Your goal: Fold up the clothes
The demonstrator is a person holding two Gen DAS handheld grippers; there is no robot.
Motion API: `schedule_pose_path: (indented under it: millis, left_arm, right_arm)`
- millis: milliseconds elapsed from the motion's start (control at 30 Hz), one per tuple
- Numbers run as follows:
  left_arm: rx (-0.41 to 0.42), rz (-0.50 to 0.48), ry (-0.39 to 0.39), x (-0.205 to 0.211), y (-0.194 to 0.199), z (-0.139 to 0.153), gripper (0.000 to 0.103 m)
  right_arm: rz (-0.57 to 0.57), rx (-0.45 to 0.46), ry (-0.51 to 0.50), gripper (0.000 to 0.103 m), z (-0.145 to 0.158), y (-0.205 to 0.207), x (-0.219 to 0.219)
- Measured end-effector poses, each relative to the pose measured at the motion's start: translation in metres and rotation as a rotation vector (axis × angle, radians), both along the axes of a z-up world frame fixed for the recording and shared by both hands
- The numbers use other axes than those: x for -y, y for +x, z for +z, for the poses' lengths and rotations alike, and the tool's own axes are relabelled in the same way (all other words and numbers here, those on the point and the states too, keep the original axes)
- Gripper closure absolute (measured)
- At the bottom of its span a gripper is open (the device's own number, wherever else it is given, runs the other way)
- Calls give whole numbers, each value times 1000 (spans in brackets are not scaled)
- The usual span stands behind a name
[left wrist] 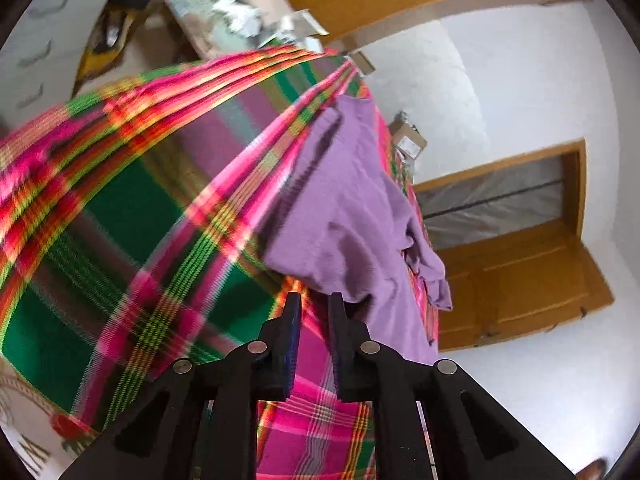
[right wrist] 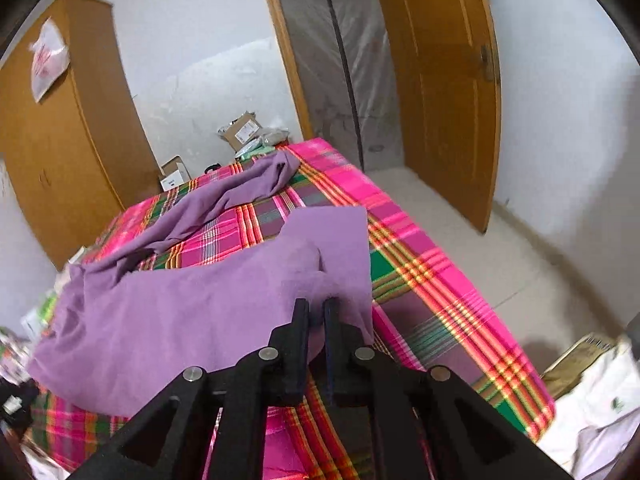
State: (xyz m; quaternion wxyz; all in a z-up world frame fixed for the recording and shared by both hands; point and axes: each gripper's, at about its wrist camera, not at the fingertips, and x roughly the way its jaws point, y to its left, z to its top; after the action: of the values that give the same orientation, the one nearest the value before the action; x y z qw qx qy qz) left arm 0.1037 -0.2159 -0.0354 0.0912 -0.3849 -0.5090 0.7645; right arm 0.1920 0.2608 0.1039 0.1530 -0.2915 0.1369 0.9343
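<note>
A purple garment [right wrist: 192, 304] lies rumpled across a bed with a pink, green and orange plaid cover [right wrist: 432, 280]. Its near edge is bunched and lifted at my right gripper [right wrist: 315, 305], which is shut on the cloth; purple fabric fills the narrow gap between the fingers. One long part of the garment trails toward the far end of the bed. The left wrist view is tilted and blurred. My left gripper [left wrist: 315, 298] sits at the garment's [left wrist: 352, 208] near edge, jaws a little apart. Only plaid cover [left wrist: 132, 216] shows through the gap.
A wooden wardrobe [right wrist: 52, 136] stands at the back left and an open wooden door [right wrist: 444, 80] at the back right. Cardboard boxes [right wrist: 244, 132] sit beyond the bed's far end. Pale floor tiles [right wrist: 512, 264] run along the bed's right side. White cloth [right wrist: 592, 420] lies near the right corner.
</note>
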Motion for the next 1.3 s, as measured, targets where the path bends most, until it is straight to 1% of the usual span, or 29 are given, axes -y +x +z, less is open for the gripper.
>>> schedule_pose_path:
  millis: [33, 67, 100, 167, 233, 300, 333, 367, 467, 533, 633, 733, 767, 867, 967, 1033, 1067, 1200, 1233, 1267, 1300]
  left_arm:
    - [-1, 7, 28, 2, 0, -4, 91]
    - [-5, 16, 57, 5, 1, -6, 88]
    - [-10, 26, 87, 7, 1, -9, 85]
    - [-15, 45, 127, 10, 2, -13, 73]
    - [-19, 56, 148, 13, 2, -15, 72]
    - [-20, 65, 167, 16, 2, -18, 72]
    - [-15, 70, 180, 18, 2, -20, 72]
    - [-9, 73, 193, 18, 1, -22, 73]
    - [15, 56, 223, 16, -4, -27, 73]
    - [17, 47, 222, 13, -7, -27, 72]
    - [30, 64, 240, 12, -12, -28, 72]
    - [36, 82, 265, 13, -17, -30, 72]
    - [41, 86, 270, 13, -20, -31, 72]
    - [44, 107, 288, 17, -23, -32, 72]
    - [41, 152, 259, 25, -17, -30, 72]
    - [37, 155, 252, 27, -14, -30, 72]
    - [36, 157, 248, 28, -12, -30, 72]
    - [48, 157, 239, 30, -8, -28, 72]
    - [52, 154, 232, 30, -7, -27, 72]
    - [55, 147, 224, 29, -6, -25, 72]
    - [58, 140, 217, 28, -5, -24, 72]
  right_arm:
    - [15, -14, 6, 91, 3, 1, 6]
    - [57, -26, 5, 90, 4, 0, 15]
    - [103, -37, 3, 90, 5, -2, 25]
    - [250, -24, -2, 89, 2, -17, 53]
    - [347, 1, -12, 89, -4, -32, 76]
    - [441, 29, -52, 88, -11, -49, 97]
    - [505, 47, -78, 87, -15, -59, 109]
    - [554, 64, -93, 85, -19, -68, 121]
    - [659, 111, -94, 77, -31, -88, 154]
    - [748, 142, -60, 75, -37, -96, 181]
    - [838, 180, 14, 70, -47, -104, 217]
    - [943, 192, 42, 64, -54, -105, 248]
    - [972, 193, 64, 61, -55, -103, 258]
    - [1056, 184, 157, 60, -60, -94, 287]
    - [1116, 168, 252, 56, -67, -88, 312]
    - [1128, 173, 316, 55, -75, -85, 327]
    - [1126, 180, 331, 55, -77, -85, 330]
    - [1089, 196, 299, 56, -78, -92, 332]
    - [1076, 200, 292, 58, -79, -94, 330]
    - [1067, 202, 293, 63, -79, -94, 329]
    - [1061, 202, 295, 66, -78, -94, 327]
